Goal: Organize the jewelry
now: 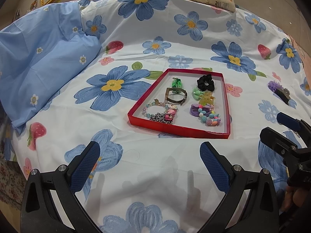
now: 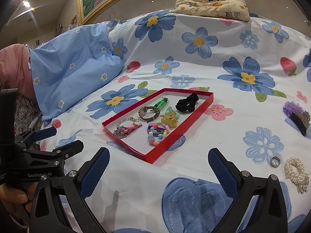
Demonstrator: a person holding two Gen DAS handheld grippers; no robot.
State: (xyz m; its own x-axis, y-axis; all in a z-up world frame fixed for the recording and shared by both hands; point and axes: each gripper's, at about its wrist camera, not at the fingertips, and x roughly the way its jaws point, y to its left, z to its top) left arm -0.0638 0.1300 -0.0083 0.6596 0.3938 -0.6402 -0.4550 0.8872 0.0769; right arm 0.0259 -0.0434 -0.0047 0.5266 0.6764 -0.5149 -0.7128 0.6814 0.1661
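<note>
Right-wrist view carries the fuller story: the red tray (image 2: 151,160) sits on the floral bedspread (image 2: 213,81) at about eleven o'clock from the right gripper (image 2: 158,167), and three pieces lie loose on the cloth outside it — a purple hair clip (image 2: 296,114) at two o'clock, and a small ring (image 2: 274,161) touching-close to a pearl bracelet (image 2: 296,174) at three o'clock. Those three are probably what is left to gather, since the tray holds the rest in rough groups: a black scrunchie (image 2: 187,102) at its far end, a watch (image 2: 148,113) in the middle, a beaded bracelet with a pink charm (image 2: 128,129) on the left side and bright hair ties (image 2: 156,134) on the right. Both claws stand wide apart with nothing between the pads, held low and back from the tray, which reads as a pause before choosing a piece. From the left wrist, the left gripper (image 1: 149,167) faces the tray (image 1: 180,131) at twelve o'clock and catches the purple clip (image 1: 278,90) at two o'clock, but the ring and pearls fall outside that frame, hidden behind the right tool (image 1: 287,136) at three o'clock. The ring, being small and flat on soft cloth, looks the hardest to pinch.
</note>
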